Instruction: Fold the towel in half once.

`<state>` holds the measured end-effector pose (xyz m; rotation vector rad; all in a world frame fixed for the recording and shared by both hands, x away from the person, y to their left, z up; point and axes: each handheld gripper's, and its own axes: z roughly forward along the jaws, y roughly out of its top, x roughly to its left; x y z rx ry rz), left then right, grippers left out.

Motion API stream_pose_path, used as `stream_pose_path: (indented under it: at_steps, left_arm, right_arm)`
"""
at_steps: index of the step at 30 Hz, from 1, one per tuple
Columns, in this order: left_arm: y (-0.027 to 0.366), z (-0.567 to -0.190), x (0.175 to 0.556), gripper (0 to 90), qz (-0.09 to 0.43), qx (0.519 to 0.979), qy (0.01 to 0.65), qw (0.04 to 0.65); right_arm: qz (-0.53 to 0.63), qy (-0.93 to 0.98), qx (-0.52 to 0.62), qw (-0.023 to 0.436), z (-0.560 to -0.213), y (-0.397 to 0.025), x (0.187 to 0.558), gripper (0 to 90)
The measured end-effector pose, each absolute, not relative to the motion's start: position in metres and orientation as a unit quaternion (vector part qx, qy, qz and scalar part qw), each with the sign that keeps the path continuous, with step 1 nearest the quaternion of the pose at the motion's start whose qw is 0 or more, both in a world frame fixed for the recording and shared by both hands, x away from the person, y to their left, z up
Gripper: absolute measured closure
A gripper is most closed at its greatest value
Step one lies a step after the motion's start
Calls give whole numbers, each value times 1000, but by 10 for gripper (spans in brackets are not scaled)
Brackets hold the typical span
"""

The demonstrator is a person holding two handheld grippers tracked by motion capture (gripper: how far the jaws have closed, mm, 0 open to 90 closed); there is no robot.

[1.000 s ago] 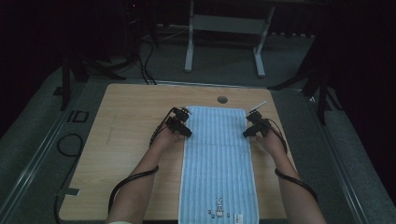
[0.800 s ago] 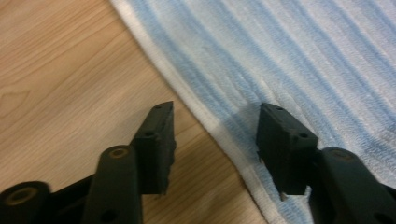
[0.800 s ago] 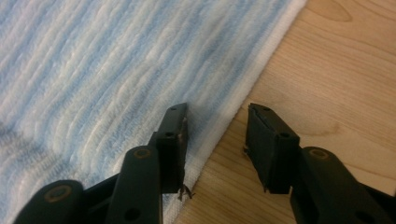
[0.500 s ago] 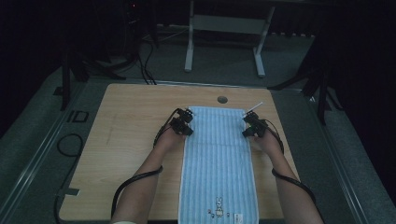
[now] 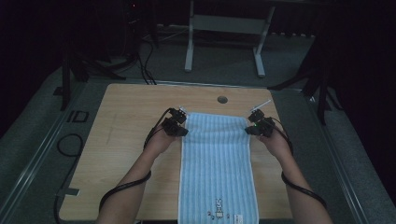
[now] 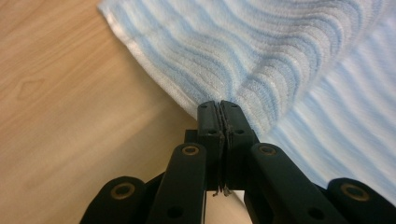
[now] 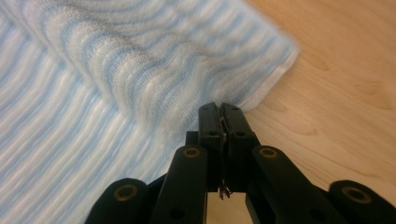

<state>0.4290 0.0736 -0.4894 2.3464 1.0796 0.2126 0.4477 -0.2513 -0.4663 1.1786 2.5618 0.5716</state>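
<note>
Two tools are at work on one blue-and-white striped towel (image 5: 216, 163), which lies lengthwise down the middle of the wooden tabletop (image 5: 121, 140), its near end with a small printed motif and label at the tabletop's front edge. We note the left tool (image 5: 180, 126) at the towel's far left corner and the right tool (image 5: 252, 125) at the far right corner, each held in a hand, with a cable trailing back along each forearm. In the left gripper view, the left tool (image 6: 219, 108) has its jaws pressed together on the towel's (image 6: 243, 51) edge, and the pinched cloth is raised into a fold above the flat part. In the right gripper view, the right tool (image 7: 219, 109) is likewise clamped tight on the towel's (image 7: 140, 60) hemmed edge near its corner, cloth lifted there too. Beyond the towel's far edge we see a round hole (image 5: 222, 99) in the tabletop.
</note>
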Motion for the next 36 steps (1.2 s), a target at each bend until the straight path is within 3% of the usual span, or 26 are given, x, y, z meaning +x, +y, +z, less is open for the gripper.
stream_pose_path:
  at_steps: [8,16,22,25,27,29,36]
  left_arm:
    - [76,-461,367,869,132,875,370,283]
    - [79,-489,313,862,77,892,354,270]
    - [82,-508,304,823,59,903,350,242]
    - [88,-498,302,635,79,898,357,246]
    - [91,-490,301,574,80,897,351,258]
    - [88,-486,302,574,81,897,346,263]
    - [70,-507,313,582,43,910,326,253]
  right_arm:
    - [211,897,365,131,-457,-255,401,877]
    - [221,900,362,102,-480,-261,363,876]
    - [202,907,361,78,-504,-261,343,843]
    - [214,900,374,71,-501,-266,338,692]
    - [230,894,376,81,-493,-269,337,593]
    - [238,895,368,87,-486,-266,338,565]
    - [225,909,343,77,-491,-240,348,613]
